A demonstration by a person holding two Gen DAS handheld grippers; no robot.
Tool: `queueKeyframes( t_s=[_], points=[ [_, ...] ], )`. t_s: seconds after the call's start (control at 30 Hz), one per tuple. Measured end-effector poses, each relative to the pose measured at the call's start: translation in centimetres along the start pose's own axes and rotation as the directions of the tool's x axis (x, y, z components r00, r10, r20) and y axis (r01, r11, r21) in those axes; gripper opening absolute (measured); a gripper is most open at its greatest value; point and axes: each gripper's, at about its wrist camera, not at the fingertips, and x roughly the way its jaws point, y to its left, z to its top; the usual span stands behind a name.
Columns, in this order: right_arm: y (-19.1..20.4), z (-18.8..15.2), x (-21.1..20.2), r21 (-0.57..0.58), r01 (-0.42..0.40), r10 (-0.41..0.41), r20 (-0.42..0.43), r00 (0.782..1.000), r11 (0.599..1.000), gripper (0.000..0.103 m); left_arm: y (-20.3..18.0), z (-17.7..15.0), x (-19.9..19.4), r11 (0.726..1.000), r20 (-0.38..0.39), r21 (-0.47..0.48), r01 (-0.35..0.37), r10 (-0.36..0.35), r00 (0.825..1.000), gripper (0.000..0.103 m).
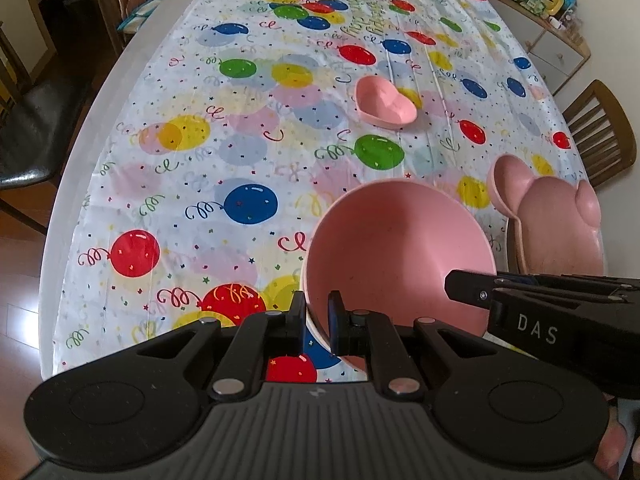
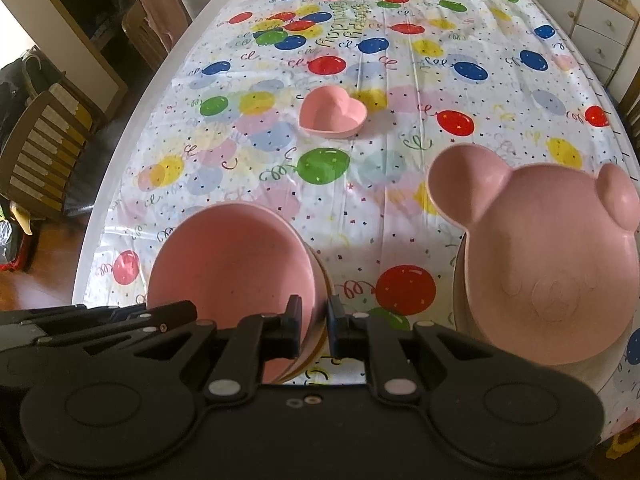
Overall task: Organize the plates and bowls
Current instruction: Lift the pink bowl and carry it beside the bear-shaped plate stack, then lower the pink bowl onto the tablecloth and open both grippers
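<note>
Two tools (image 1: pixel 316 322) (image 2: pixel 314 326) clamp one round bowl (image 1: pixel 396 248); one heart bowl (image 1: pixel 386 106), one bear plate (image 2: pixel 560 264).

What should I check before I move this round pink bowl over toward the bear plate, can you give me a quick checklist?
1. Left gripper pinching the round pink bowl rim: ok, fingers sit on either side of the near left rim.
2. Right gripper pinching the same bowl: ok, closed on its right rim.
3. Bowl empty: ok, nothing shows inside.
4. Bowl level: not ok, it is tilted with its opening toward the cameras.
5. Bear-shaped plate free to receive it: ok, nothing lies on it, though it seems to rest on another dish.
6. Heart-shaped bowl out of the way: ok, it sits farther back on the tablecloth.
</note>
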Motion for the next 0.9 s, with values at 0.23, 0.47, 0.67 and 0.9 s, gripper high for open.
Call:
queueKeyframes(
  t_s=[0.23,0.47,0.67,0.9],
  points=[
    [-0.3,0.3,-0.3,0.009,-0.018,0.018,0.002,1.0,1.0,0.021,0.0,0.2,-0.3,1.0,0.011,0.004,0.004,-0.004,1.0,0.011],
    [-0.8,1.1,-1.1,0.012,-0.032,0.032,0.021,0.999,0.999,0.024,0.0,0.7,-1.5,1.0,0.039,0.023,0.008,-0.009,0.999,0.011],
    [-1.0,2.2,-2.1,-0.005,-0.035,0.035,0.045,0.998,0.999,0.028,0.0,2.0,-2.9,0.999,0.09,0.032,0.016,-0.019,0.996,0.011],
    [-1.4,4.3,-3.3,-0.03,-0.039,0.042,0.097,0.994,0.999,0.032,-0.6,4.4,-3.6,0.999,0.14,0.041,0.033,-0.038,0.989,0.012]
  ],
)
